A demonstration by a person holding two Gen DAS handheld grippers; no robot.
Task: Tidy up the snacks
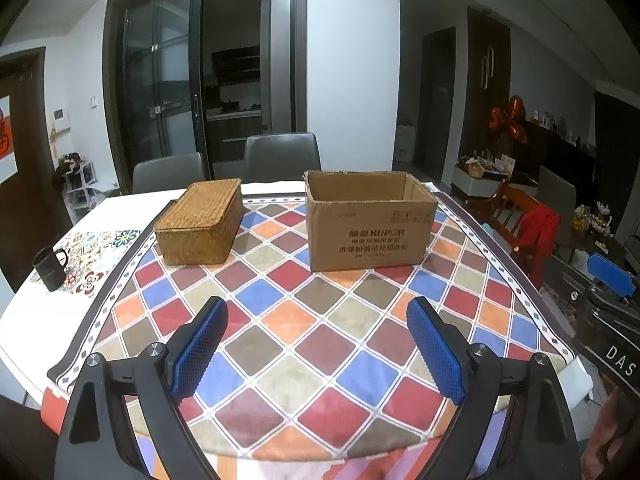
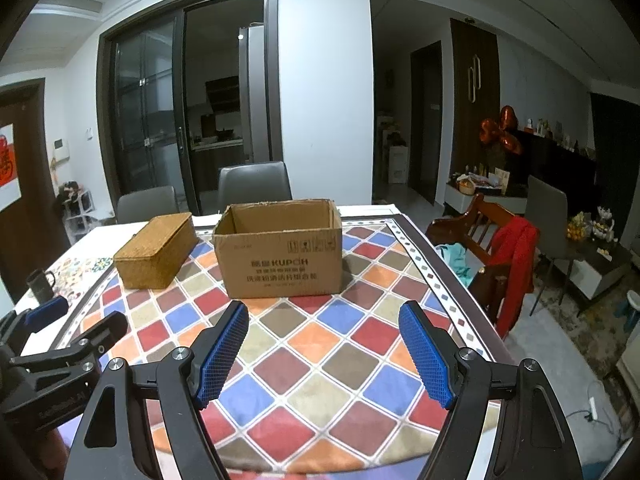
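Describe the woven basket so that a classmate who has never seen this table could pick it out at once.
Start at the table with the chequered cloth, where two containers stand side by side. The woven basket is the one on the left, apart from the cardboard box. It is low, golden-brown wicker with its lid closed, while the box is taller, plain printed cardboard and open at the top.
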